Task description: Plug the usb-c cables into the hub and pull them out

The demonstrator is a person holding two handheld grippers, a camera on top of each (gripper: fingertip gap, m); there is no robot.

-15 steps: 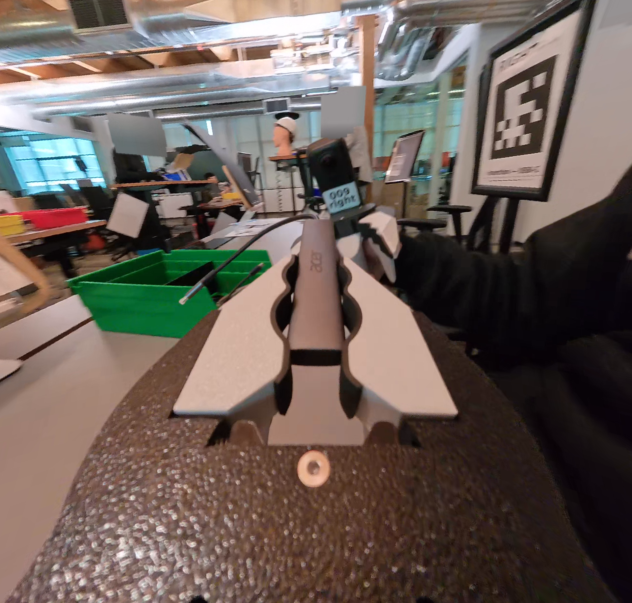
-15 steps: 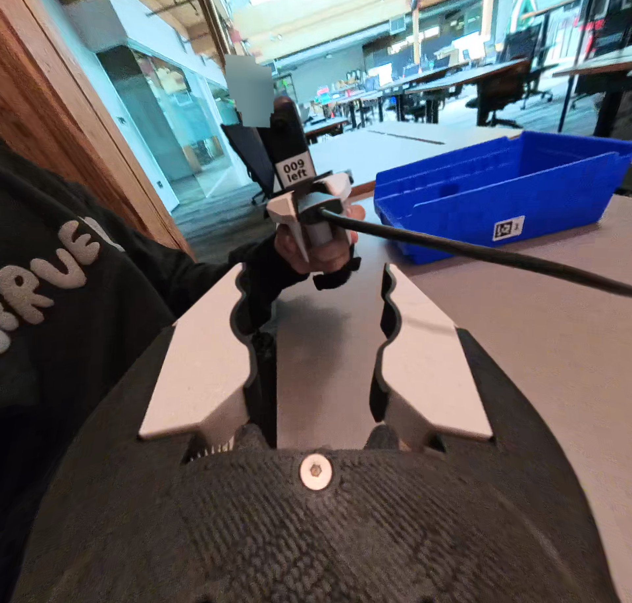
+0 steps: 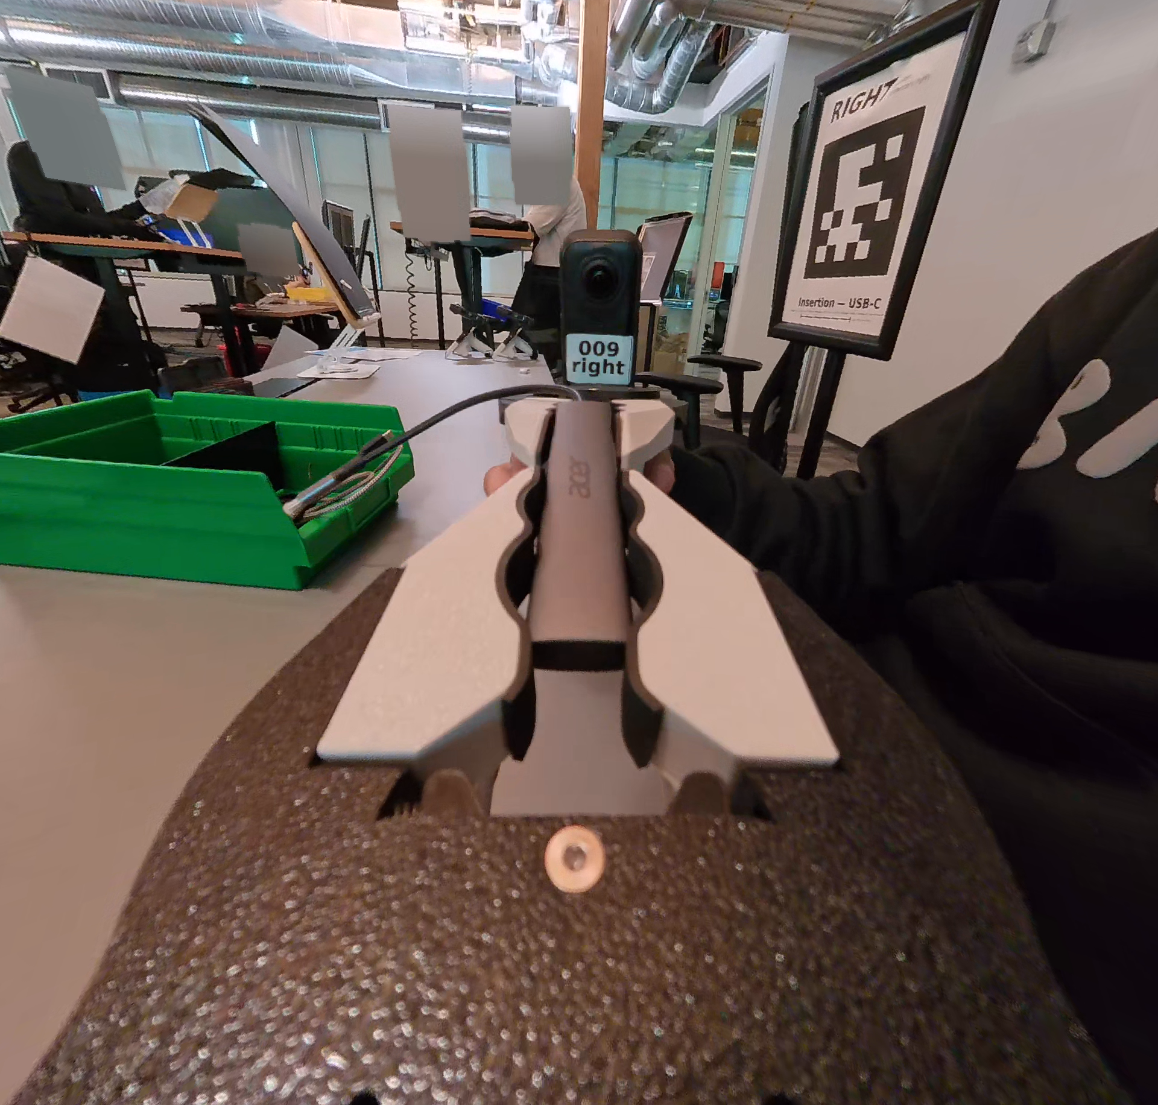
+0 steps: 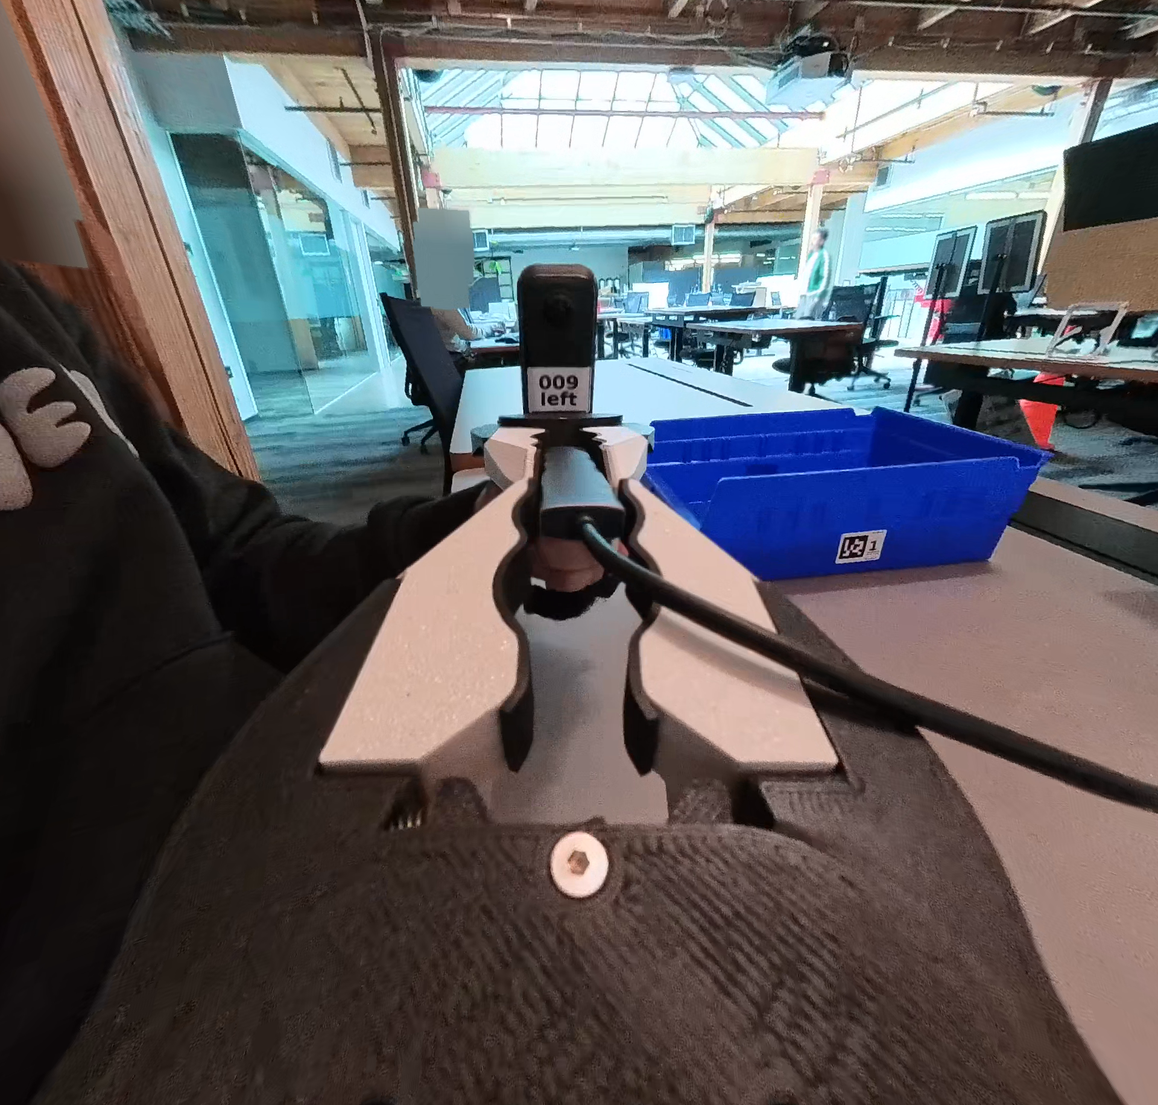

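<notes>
My left gripper is shut on a long grey hub and holds it above the table, pointing away from me. My right gripper faces it, and its fingers clamp the hub's far end. In the right wrist view, my right gripper closes around the hub's end cap, with the left gripper behind it. The hub's black cable leaves this end and runs off to the lower right. In the left wrist view the cable curves left to a free plug.
A green bin on the grey table holds a braided cable. A blue bin stands on the table beyond the right gripper. A framed marker sign stands by the wall. The person's dark sleeve lies close by. My two grippers' fingertips are within a few centimetres of each other.
The right gripper has moved up to the hub and closed its open fingers around the cable end. The left gripper still holds the hub.
</notes>
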